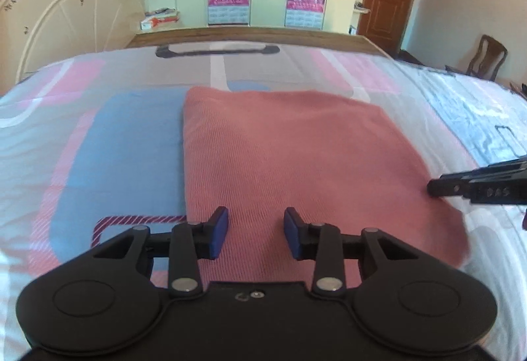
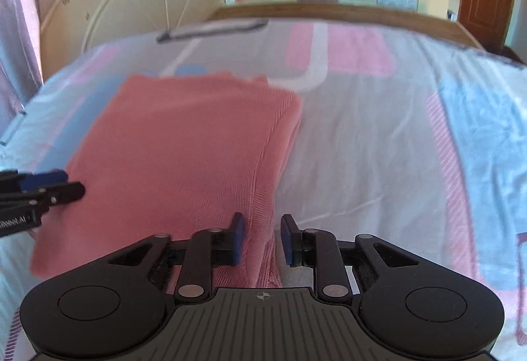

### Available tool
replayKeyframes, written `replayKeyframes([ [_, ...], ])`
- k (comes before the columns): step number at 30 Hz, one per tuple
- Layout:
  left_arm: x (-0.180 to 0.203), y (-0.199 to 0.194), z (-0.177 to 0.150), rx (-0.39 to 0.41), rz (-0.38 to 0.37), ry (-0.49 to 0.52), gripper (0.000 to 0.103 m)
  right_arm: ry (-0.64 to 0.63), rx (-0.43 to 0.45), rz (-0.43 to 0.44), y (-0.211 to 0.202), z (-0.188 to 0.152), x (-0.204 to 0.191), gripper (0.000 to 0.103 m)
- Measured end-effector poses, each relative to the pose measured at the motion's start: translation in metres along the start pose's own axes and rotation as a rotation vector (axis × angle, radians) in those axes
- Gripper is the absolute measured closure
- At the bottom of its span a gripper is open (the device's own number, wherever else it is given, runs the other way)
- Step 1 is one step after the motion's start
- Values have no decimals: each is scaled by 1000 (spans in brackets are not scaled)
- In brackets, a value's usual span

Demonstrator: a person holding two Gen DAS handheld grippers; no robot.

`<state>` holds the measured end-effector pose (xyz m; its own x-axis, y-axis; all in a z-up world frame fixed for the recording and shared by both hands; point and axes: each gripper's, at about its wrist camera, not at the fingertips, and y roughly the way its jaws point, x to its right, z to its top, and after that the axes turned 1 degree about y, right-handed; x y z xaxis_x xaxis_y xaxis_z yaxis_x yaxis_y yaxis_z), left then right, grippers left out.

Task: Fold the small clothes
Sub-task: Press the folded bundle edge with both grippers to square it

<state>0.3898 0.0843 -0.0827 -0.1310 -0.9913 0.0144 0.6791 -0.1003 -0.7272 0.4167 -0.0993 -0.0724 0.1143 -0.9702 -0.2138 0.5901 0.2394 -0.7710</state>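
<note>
A pink cloth (image 1: 290, 160) lies flat on the bed (image 1: 98, 136), already folded into a rough rectangle, with doubled layers showing along its right edge in the right wrist view. The left gripper (image 1: 256, 230) hangs over the near edge of the cloth, jaws apart with nothing between them; the right gripper (image 2: 260, 239) sits over the near right corner, jaws also apart and empty, the cloth's edge below the gap. The step looks like the pause between 2 folds. Next, each gripper would need to drop onto a near corner, pinch all layers, and carry them toward the far edge together.
</note>
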Motion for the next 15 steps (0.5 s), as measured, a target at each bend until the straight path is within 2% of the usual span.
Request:
replayKeyframes([
  [3, -2, -23, -19, 18, 7, -15, 67, 31, 37, 59, -32, -12, 4, 80],
  [5, -6, -31, -30, 13, 21, -36, 68, 61, 20, 110, -44, -23, 5, 80],
  [7, -10, -32, -42, -10, 34, -60, 68, 50, 6, 127, -47, -33, 0, 80],
  [10, -11, -30, -57, -50, 42, -88, 68, 10, -39, 70, -33, -43, -8, 83],
  [12, -9, -31, -63, -63, 47, -97, 68, -1, -67, -3, -22, -50, -5, 84],
  [15, -7, -37, -68, -52, 60, -88, 68, 31, -54, 15, -29, -51, -2, 84],
])
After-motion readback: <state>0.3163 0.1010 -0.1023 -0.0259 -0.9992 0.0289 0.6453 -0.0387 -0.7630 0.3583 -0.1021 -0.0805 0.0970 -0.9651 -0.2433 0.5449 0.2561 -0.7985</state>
